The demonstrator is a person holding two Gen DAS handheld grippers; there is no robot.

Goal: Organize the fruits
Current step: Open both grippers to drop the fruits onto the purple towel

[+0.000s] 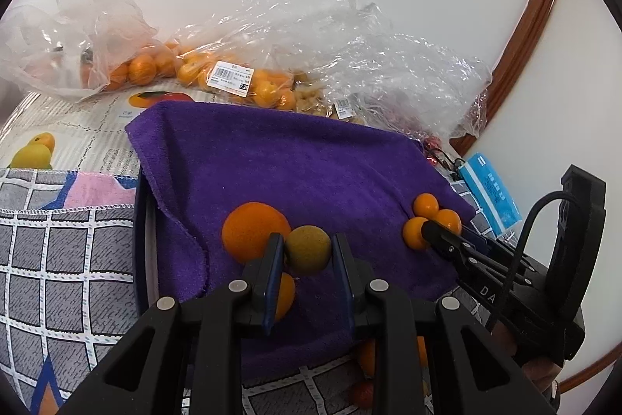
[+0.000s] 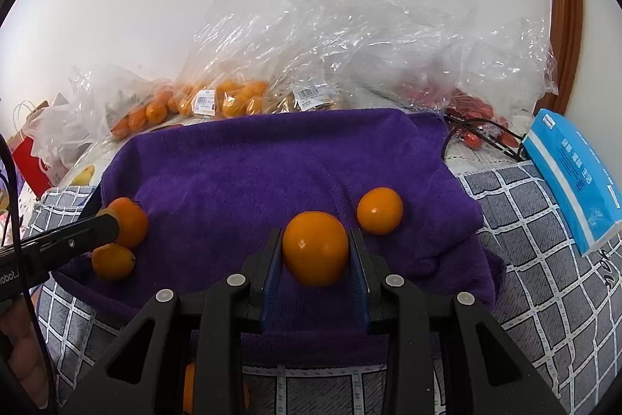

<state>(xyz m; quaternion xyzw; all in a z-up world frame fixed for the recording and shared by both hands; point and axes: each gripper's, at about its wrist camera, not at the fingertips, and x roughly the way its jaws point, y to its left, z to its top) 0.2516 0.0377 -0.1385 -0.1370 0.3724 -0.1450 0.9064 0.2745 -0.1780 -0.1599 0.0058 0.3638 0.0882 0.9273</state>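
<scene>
1. Left wrist view: the left gripper (image 1: pixel 307 251) has its two fingers either side of a greenish-yellow fruit (image 1: pixel 308 248). The pads look to be touching it on both flanks, so I judge it grasped, though a loose bracket cannot be ruled out. A large orange (image 1: pixel 254 232) sits just beyond the left finger, touching the greenish fruit; a smaller orange (image 1: pixel 285 294) lies under that same finger. All rest on the purple towel (image 1: pixel 291 162). Far to this claw's right, three small oranges (image 1: pixel 427 205) cluster at the tip of the right gripper (image 1: pixel 431 232).

2. Right wrist view: the right gripper (image 2: pixel 315 255) is clenched around a glossy orange (image 2: pixel 315 253), pads on both sides. A second orange (image 2: pixel 380 211) lies just ahead and to the right of the claw, apart from it. Bags of fruit (image 2: pixel 233 100) sit well beyond the towel.

3. Doing it well, as I judge: keep each squeeze light, since the skins bruise, and lift straight up so neighbours touching the left claw's fruit do not roll.

4. Axis: both held fruits are near-round, so no long axis shows. The glossy orange looks slightly broader across the fingers; its stem end is not visible.
</scene>
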